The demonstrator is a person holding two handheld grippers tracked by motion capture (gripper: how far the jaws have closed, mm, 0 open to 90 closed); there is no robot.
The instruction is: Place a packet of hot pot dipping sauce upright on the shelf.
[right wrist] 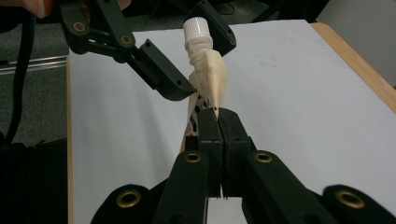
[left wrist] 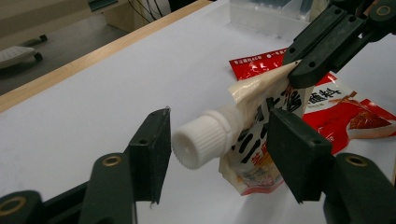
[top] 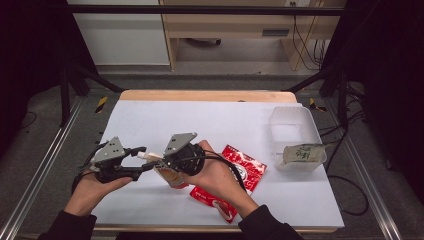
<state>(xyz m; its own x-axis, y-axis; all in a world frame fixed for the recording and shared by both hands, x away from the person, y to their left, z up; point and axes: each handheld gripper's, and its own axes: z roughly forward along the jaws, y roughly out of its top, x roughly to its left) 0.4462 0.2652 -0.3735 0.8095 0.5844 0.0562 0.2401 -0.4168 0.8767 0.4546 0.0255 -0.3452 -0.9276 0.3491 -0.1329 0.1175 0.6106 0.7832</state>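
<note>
Soft, light pouch [top: 170,175] at table's 7 o'clock, pinched at top edge by closed right gripper [right wrist: 218,114]; half-open left gripper [left wrist: 217,140] around, not touching, stiff cap [left wrist: 201,140]: best hold.

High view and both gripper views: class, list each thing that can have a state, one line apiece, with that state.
Spout pouch: lifted off the table, pinched at its top edge.
White cap: on the spout, between open jaws.
Left tool: open around the cap.
Right tool: shut on the pouch.
Red packet: lying flat.
Clear bin: holds a green packet.
</note>
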